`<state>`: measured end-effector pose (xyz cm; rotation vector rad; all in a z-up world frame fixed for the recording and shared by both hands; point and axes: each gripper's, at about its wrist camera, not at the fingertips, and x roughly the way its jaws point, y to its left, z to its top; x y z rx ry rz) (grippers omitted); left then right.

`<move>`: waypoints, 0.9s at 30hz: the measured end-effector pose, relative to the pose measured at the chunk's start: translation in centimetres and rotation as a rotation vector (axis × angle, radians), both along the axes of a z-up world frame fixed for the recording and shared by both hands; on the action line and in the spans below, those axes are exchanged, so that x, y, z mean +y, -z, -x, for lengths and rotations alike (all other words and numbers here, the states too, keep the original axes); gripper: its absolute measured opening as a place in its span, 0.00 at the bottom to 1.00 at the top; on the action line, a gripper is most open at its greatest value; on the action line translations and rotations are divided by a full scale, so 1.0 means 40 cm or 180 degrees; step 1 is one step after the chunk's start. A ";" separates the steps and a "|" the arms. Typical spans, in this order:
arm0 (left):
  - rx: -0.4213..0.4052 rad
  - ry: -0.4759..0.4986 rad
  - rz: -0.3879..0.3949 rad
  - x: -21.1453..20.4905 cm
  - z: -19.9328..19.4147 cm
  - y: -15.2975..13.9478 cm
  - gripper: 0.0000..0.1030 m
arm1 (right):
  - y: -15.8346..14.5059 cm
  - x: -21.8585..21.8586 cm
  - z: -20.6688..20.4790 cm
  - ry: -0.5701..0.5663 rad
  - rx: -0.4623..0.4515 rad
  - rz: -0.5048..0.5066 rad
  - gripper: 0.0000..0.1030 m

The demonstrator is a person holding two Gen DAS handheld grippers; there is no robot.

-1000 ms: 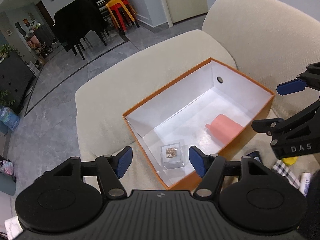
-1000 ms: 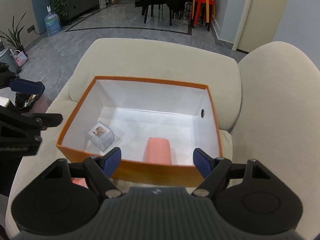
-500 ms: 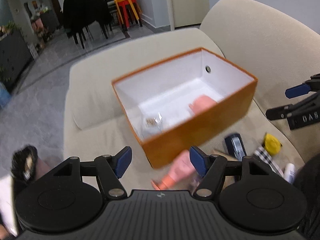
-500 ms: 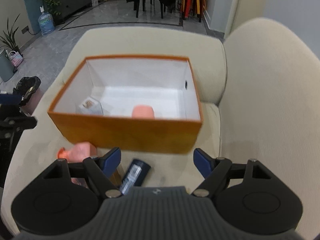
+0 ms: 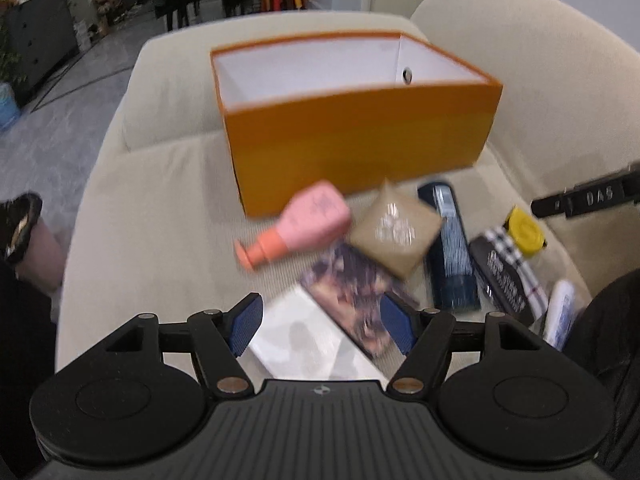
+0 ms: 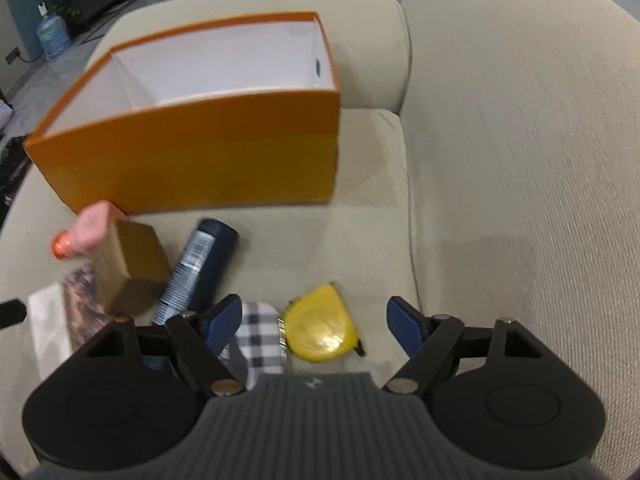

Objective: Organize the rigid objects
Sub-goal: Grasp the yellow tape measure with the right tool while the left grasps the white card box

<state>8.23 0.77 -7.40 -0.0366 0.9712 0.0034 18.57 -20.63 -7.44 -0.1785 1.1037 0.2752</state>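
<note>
An orange box (image 5: 360, 148) (image 6: 192, 164) with a white inside stands on the beige sofa seat. In front of it lie a pink bottle (image 5: 308, 222) (image 6: 92, 226), a brown carton (image 5: 394, 232) (image 6: 128, 268), a dark blue can (image 5: 452, 248) (image 6: 196, 264), a plaid item (image 5: 508, 276) (image 6: 260, 336), a yellow tape measure (image 5: 524, 232) (image 6: 320, 330) and a white tube (image 5: 560, 312). My left gripper (image 5: 321, 326) hangs open over a patterned flat packet (image 5: 352, 296) and a white card (image 5: 300, 340). My right gripper (image 6: 313, 323) is open above the tape measure, touching nothing.
The sofa's back cushion (image 6: 520, 140) rises on the right and its armrest (image 5: 180, 92) runs behind the box. Grey floor (image 5: 48, 120), a plant and dark chairs lie beyond. A dark sleeve (image 5: 612, 340) shows at the right edge.
Both grippers have pulled back from above the box and sunk toward the seat. The box's contents have dropped out of sight behind its front wall, and the loose items have come into view.
</note>
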 end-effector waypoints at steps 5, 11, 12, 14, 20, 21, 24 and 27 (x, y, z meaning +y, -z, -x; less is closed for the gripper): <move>0.0063 -0.0208 0.0201 -0.013 0.040 0.063 0.77 | 0.045 -0.012 0.001 -0.0015 0.0005 0.0102 0.76; -0.0006 -0.0452 0.0251 -0.020 0.084 0.099 0.81 | 0.071 -0.021 -0.012 0.0043 0.0116 -0.0028 0.76; -0.0004 -0.0469 0.0228 -0.023 0.089 0.105 0.82 | 0.075 -0.019 -0.015 0.0030 0.0143 -0.0046 0.76; -0.0018 -0.0507 0.0190 -0.038 0.085 0.121 0.83 | 0.084 -0.018 -0.021 0.0046 0.0225 -0.0067 0.76; -0.0034 -0.0607 0.0153 -0.052 0.076 0.150 0.89 | 0.100 -0.021 -0.030 0.0116 0.0300 -0.0108 0.76; -0.0041 -0.0607 0.0132 -0.055 0.075 0.156 0.91 | 0.101 -0.020 -0.030 0.0114 0.0305 -0.0101 0.76; -0.0041 -0.0456 0.0029 -0.058 0.070 0.168 0.96 | 0.105 -0.020 -0.031 0.0120 0.0321 -0.0084 0.76; 0.0024 -0.0366 0.0059 -0.034 0.064 0.170 0.94 | 0.110 -0.018 -0.034 0.0126 0.0349 -0.0054 0.76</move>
